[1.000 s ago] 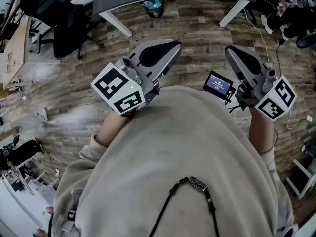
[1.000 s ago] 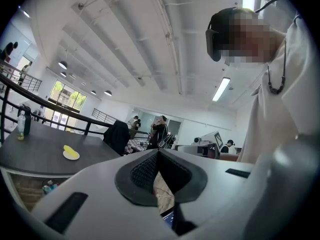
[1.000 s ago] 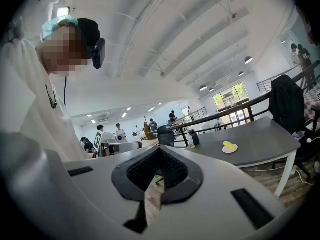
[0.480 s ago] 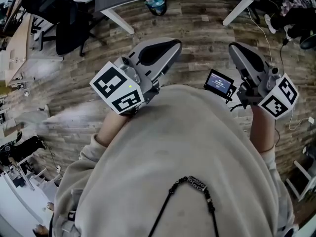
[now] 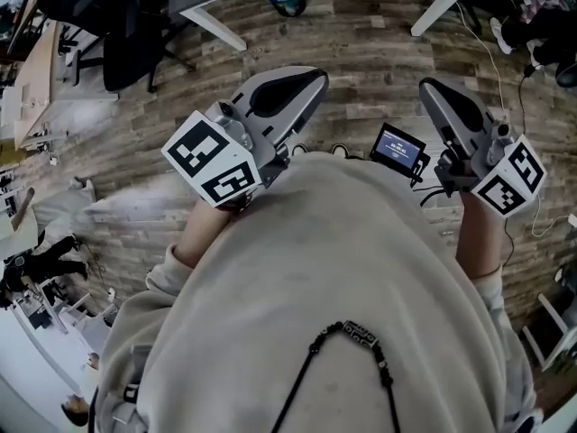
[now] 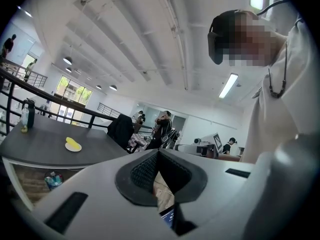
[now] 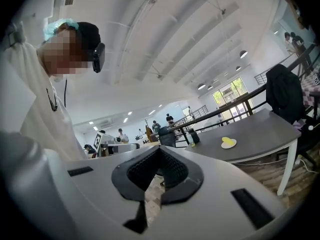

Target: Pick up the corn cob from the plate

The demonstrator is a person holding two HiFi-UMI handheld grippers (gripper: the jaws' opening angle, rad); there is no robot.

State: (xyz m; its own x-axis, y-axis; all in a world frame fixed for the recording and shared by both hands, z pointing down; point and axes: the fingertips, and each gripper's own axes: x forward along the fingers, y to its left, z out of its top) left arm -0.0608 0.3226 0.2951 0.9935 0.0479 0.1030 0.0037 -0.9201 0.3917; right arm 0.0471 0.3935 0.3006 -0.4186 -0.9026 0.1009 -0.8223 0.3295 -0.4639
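- Left gripper view: the corn cob (image 6: 73,142) lies on a small white plate (image 6: 73,148), set back from the dark table's (image 6: 45,156) curved near edge.
- Open tabletop lies all round the plate, and a dark bottle (image 6: 31,113) stands well apart near the far rim.
- The left gripper (image 6: 158,153) and right gripper (image 7: 159,149) both have their jaws closed on nothing, over open wood floor (image 5: 361,52) short of the table.
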